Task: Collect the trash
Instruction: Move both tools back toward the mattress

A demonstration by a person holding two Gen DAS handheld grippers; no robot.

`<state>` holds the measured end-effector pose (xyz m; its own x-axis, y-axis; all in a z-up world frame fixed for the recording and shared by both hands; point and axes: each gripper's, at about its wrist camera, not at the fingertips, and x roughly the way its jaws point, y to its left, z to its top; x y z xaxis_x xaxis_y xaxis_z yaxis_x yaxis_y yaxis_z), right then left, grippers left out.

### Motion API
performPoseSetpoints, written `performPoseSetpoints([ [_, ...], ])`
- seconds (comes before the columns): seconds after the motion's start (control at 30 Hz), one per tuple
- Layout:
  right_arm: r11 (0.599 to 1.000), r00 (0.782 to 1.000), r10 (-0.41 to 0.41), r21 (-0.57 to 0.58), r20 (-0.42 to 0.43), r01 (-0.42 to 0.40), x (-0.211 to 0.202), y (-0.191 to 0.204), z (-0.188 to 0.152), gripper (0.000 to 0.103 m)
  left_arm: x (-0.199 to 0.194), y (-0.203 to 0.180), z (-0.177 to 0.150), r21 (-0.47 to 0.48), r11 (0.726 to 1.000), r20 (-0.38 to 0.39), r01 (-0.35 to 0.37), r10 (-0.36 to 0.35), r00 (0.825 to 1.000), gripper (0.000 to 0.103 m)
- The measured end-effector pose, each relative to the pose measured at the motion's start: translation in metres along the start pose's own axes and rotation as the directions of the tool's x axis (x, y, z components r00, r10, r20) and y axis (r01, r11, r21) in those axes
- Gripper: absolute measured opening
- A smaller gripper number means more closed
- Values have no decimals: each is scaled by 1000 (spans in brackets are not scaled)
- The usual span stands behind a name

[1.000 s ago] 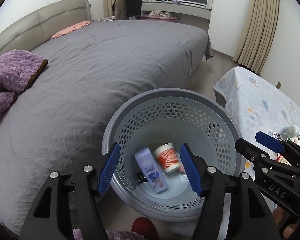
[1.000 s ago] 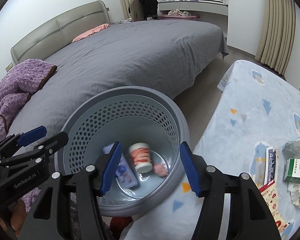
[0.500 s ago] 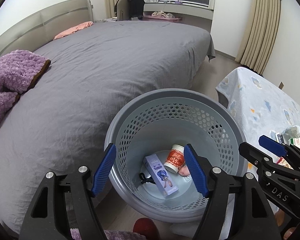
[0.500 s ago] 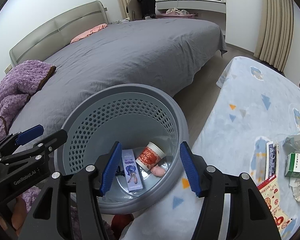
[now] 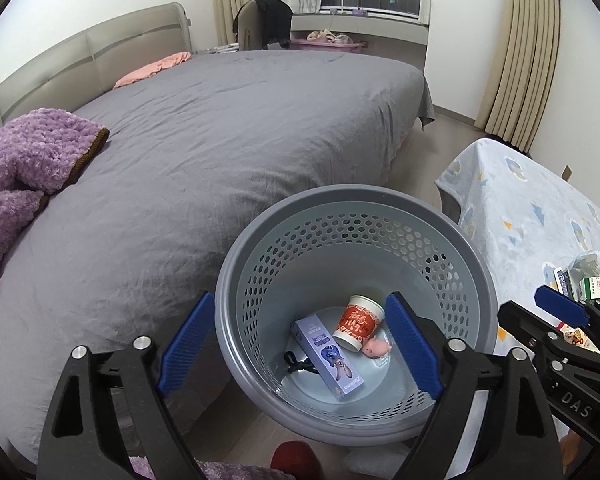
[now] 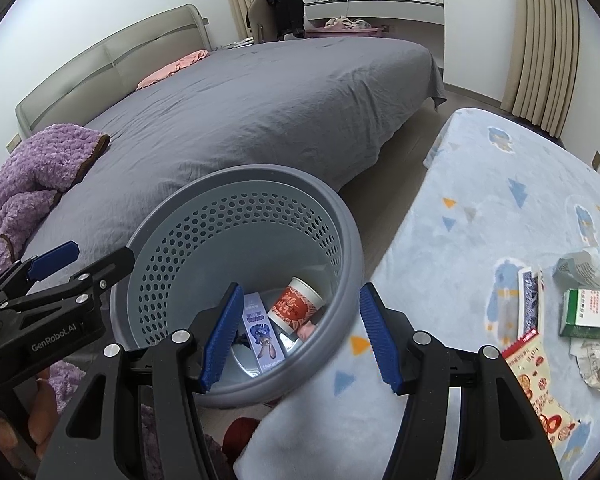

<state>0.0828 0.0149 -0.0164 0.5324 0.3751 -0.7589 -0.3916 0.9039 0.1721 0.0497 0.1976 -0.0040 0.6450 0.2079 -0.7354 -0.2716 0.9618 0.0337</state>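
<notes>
Both wrist cameras look steeply down and forward from close above the basket [image 5: 356, 216], the bed [image 5: 220, 140] filling the upper frame. The left view centres the basket; the right view holds it lower left [image 6: 236, 184], the table [image 6: 500, 208] at right. Both share basket, bed, window.

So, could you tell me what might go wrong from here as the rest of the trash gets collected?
1. The crumpled paper, green carton and flat red packet lie packed together on the cloth; a grab could catch two or nudge one off.
2. The cloth's edge lies against the grey basket; dragging items may pull the cloth.
3. The left gripper and right gripper, both open and empty, crowd the basket and might collide.
</notes>
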Motion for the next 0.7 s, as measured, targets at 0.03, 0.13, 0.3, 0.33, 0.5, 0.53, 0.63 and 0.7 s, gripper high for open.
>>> performPoseSetpoints([
  [0.03, 1000, 1000, -1, 3, 1, 1, -3, -1, -2, 58, -1, -1, 0, 2, 1000, 4, 0, 0, 1000, 88],
  [0.13, 1000, 1000, -7, 12, 4, 7, -11, -6, -6, 59, -6, -4, 1, 8, 1000, 9, 17, -17, 1000, 90],
  [0.3, 999, 1000, -25, 39, 6, 24, -27, -20, -18, 59, -20, -20, 3, 23, 998, 30, 50, -51, 998, 94],
  [0.33, 999, 1000, -28, 45, 6, 28, -30, -24, -21, 59, -24, -24, 3, 25, 998, 34, 63, -64, 997, 95],
  [0.5, 994, 998, -60, 91, 15, 58, -52, -50, -36, 59, -38, -49, 2, 51, 993, 48, 103, -105, 993, 96],
  [0.53, 993, 998, -67, 101, 17, 64, -56, -56, -39, 59, -40, -55, 1, 57, 992, 51, 109, -112, 992, 96],
  [0.63, 988, 996, -92, 129, 22, 88, -71, -76, -51, 59, -48, -72, -2, 72, 989, 55, 130, -134, 989, 96],
  [0.7, 984, 993, -111, 145, 25, 107, -81, -91, -58, 59, -53, -86, -5, 84, 986, 54, 142, -147, 988, 96],
])
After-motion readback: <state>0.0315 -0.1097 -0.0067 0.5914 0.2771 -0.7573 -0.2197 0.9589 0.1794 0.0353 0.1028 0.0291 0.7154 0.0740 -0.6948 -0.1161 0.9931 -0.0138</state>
